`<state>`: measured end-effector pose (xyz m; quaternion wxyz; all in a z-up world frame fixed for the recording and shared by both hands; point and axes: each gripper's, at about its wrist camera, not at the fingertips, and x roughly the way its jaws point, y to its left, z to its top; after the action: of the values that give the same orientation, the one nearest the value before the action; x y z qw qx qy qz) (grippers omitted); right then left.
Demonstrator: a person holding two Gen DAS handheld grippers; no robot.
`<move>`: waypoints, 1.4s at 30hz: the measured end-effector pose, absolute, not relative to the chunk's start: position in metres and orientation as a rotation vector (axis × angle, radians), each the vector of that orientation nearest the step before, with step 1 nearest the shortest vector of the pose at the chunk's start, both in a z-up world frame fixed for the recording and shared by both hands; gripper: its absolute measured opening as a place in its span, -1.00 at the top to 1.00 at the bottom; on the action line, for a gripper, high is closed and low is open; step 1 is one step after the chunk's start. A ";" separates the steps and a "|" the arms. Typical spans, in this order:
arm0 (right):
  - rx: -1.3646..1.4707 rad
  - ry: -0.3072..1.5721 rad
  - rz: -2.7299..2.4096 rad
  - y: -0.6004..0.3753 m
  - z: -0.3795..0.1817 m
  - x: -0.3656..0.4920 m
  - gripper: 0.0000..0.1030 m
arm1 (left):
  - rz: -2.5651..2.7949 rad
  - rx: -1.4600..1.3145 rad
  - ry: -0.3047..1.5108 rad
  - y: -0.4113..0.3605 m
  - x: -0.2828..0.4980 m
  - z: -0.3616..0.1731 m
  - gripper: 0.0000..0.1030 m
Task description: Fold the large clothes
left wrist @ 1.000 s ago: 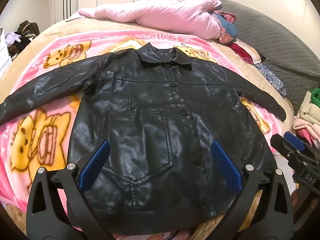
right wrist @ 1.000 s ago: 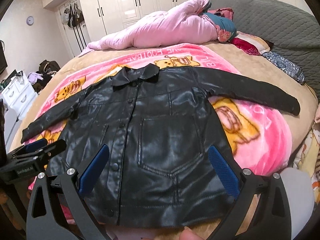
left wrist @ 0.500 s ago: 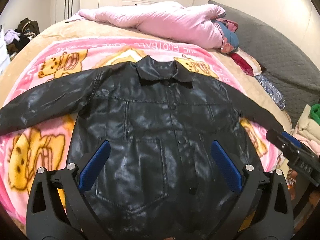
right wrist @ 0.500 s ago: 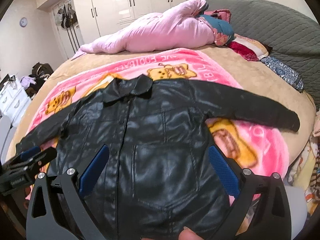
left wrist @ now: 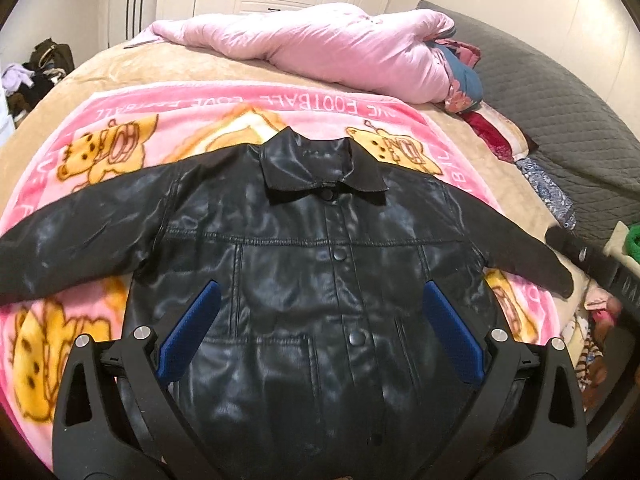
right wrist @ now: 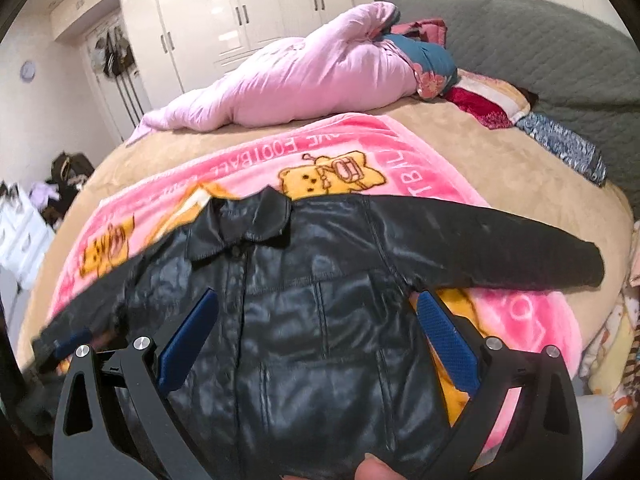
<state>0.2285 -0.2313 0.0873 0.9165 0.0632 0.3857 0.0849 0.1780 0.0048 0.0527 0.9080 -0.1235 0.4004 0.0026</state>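
Observation:
A black leather jacket (left wrist: 304, 248) lies buttoned and face up on a pink cartoon blanket (left wrist: 280, 108), collar far, both sleeves spread out. My left gripper (left wrist: 320, 320) hovers open over the jacket's lower front, its blue pads (left wrist: 192, 332) wide apart and holding nothing. In the right wrist view the same jacket (right wrist: 320, 280) fills the middle, and my right gripper (right wrist: 318, 336) is open above its right half, near the armpit. The right sleeve (right wrist: 500, 248) stretches towards the bed's edge. The jacket's hem is hidden below both grippers.
A bunched pink duvet (left wrist: 340, 52) lies across the far side of the bed, with a grey quilt (left wrist: 552, 100) to its right. Folded clothes (left wrist: 628, 240) are piled beyond the right edge. White wardrobes (right wrist: 240, 32) stand behind. A fingertip (right wrist: 376, 468) shows at the bottom.
Both grippers have moved forward over the jacket towards its collar, so the hem has dropped out of view. Both stay open, and the jacket has not shifted.

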 end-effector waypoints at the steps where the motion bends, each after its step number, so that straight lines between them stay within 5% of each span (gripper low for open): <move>1: 0.149 0.797 0.170 -0.233 0.089 0.237 -0.92 | 0.002 -0.256 0.823 0.005 0.180 0.052 -0.83; 13: 0.304 0.763 0.051 -0.272 0.086 0.302 -0.92 | -0.025 -0.277 0.836 -0.002 0.230 0.039 -0.83; 36: 0.593 0.831 -0.177 -0.396 -0.009 0.330 -0.92 | -0.158 -0.125 0.962 -0.108 0.315 -0.026 -0.83; 42: 0.655 0.834 -0.234 -0.424 -0.020 0.328 -0.92 | -0.213 -0.108 0.965 -0.136 0.332 -0.035 -0.70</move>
<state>0.3278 -0.4245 -0.0199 0.8563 0.3115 0.3966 -0.1115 0.3316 -0.1360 -0.0349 0.8790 -0.0516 0.4629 -0.1020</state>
